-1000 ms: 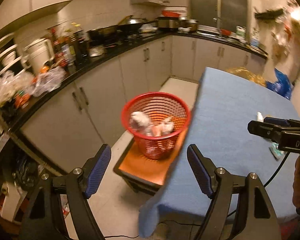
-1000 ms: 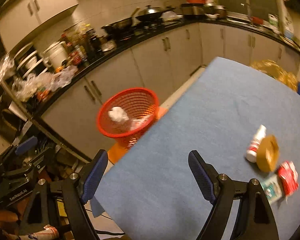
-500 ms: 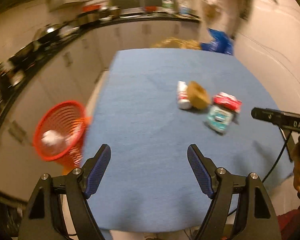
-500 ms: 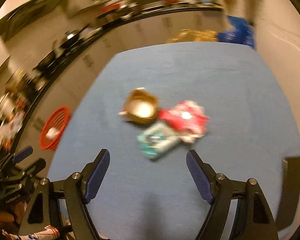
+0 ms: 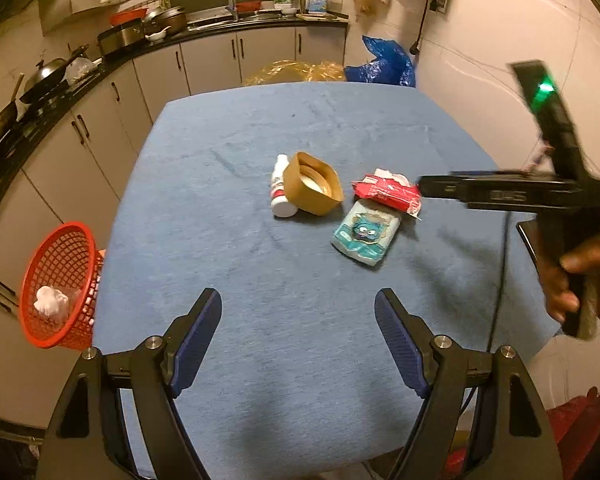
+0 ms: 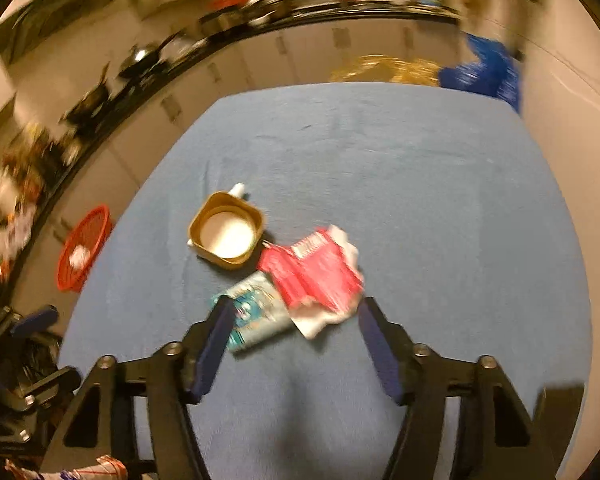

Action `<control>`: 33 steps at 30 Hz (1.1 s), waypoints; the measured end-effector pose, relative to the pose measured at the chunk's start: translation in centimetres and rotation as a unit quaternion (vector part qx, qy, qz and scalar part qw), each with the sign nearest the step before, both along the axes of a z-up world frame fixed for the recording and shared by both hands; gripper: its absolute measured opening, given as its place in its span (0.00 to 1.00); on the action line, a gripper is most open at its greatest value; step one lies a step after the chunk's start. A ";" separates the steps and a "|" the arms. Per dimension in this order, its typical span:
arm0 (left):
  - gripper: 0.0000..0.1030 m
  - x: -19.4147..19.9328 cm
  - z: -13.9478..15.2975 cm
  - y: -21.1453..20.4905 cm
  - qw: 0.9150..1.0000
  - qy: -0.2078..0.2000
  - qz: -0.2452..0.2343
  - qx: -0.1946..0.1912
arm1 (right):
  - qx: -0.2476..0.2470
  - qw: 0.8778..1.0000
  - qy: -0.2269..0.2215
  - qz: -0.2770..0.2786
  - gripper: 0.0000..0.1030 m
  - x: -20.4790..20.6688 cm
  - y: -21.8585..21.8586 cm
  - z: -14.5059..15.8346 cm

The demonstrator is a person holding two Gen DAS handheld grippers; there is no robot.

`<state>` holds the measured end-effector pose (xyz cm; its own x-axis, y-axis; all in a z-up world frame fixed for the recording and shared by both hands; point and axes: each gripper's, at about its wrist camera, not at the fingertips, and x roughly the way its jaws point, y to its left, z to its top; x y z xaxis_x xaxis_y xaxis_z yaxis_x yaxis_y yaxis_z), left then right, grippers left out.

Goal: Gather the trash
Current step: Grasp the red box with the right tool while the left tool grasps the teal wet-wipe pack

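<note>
The right gripper (image 6: 294, 336) had its jaws spread apart, low over the near edges of the red wrapper (image 6: 316, 276) and the teal packet (image 6: 252, 316); half a second before, those lay farther ahead of it. The left gripper (image 5: 298, 340) also stood with jaws apart, empty, hovering above bare blue tabletop (image 5: 260, 280), well short of the trash cluster, which had drawn somewhat nearer than before. The right gripper (image 5: 512, 196) reached in from the side, its tip at the red wrapper (image 5: 386, 192), gripped by the person's hand (image 5: 580, 276). The tan square lid (image 5: 314, 189) leaned against the small white bottle (image 5: 280, 192), the teal packet (image 5: 366, 236) just beside them. The red basket (image 5: 60, 284) sat off the tabletop's left edge, holding crumpled white paper (image 5: 50, 300).
</note>
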<state>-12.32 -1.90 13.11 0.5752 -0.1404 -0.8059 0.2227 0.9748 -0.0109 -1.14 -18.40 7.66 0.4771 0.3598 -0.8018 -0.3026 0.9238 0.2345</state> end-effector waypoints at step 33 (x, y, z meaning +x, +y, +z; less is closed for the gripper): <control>0.82 11.4 -8.1 -9.8 0.983 0.076 -0.159 0.058 | 0.029 0.990 0.045 -0.131 0.17 -10.2 -8.8 2.8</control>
<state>-0.96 -11.65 4.97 0.3884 -0.1950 -0.9006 0.5204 0.8530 0.0398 -11.37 -27.19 10.42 0.4868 0.2808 -0.8272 -0.0305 0.9518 0.3052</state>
